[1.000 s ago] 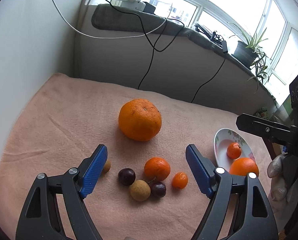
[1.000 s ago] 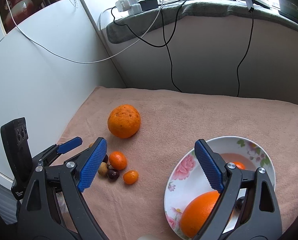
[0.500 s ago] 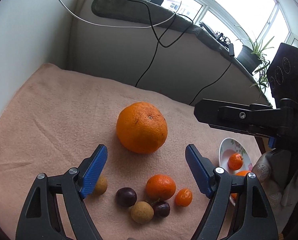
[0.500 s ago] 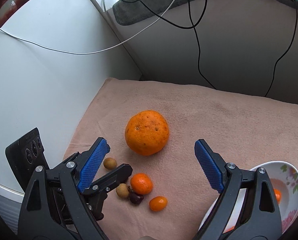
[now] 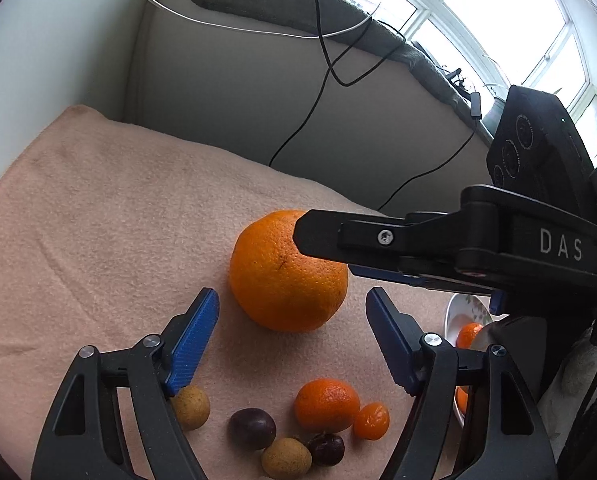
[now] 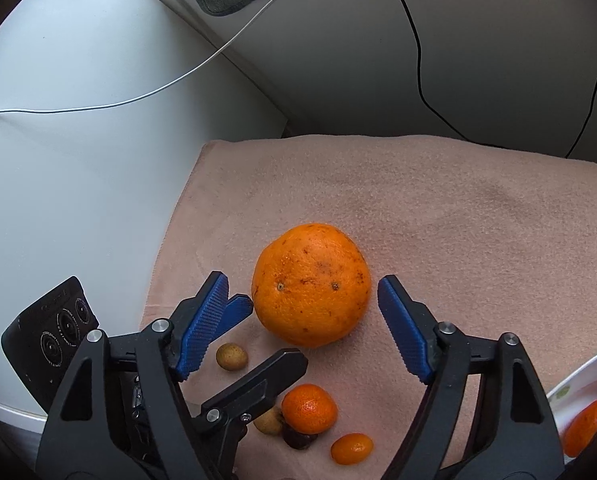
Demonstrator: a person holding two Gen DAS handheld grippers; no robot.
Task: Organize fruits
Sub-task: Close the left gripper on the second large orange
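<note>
Left gripper (image 5: pixel 292 326): we had its jaws spread and just narrowing, with nothing pressed between the pads; the big orange sat just beyond the tips.
Right gripper (image 6: pixel 302 312): ours too stood apart, jaws just closing in, flanking the big orange on both sides without touching it.
Small fruits, nearest: we counted one mandarin (image 5: pixel 326 405), one kumquat (image 5: pixel 371 421), two tan longans (image 5: pixel 190 407) and two dark plum-like fruits (image 5: pixel 253 428), bunched on the pink cloth (image 5: pixel 98 240). We judged them light and soft-skinned, easy to bruise.
Big orange (image 6: pixel 310 285): one, resting mid-cloth, just past the bunch. We judged it heavy, firm and round, with a pebbled rind that should give grip; we would take it across its widest girth, since higher up it could squirt out.
Bowl (image 6: pixel 578 376): one, at the cloth's right edge, holding at least two orange fruits; more we could not tell.
</note>
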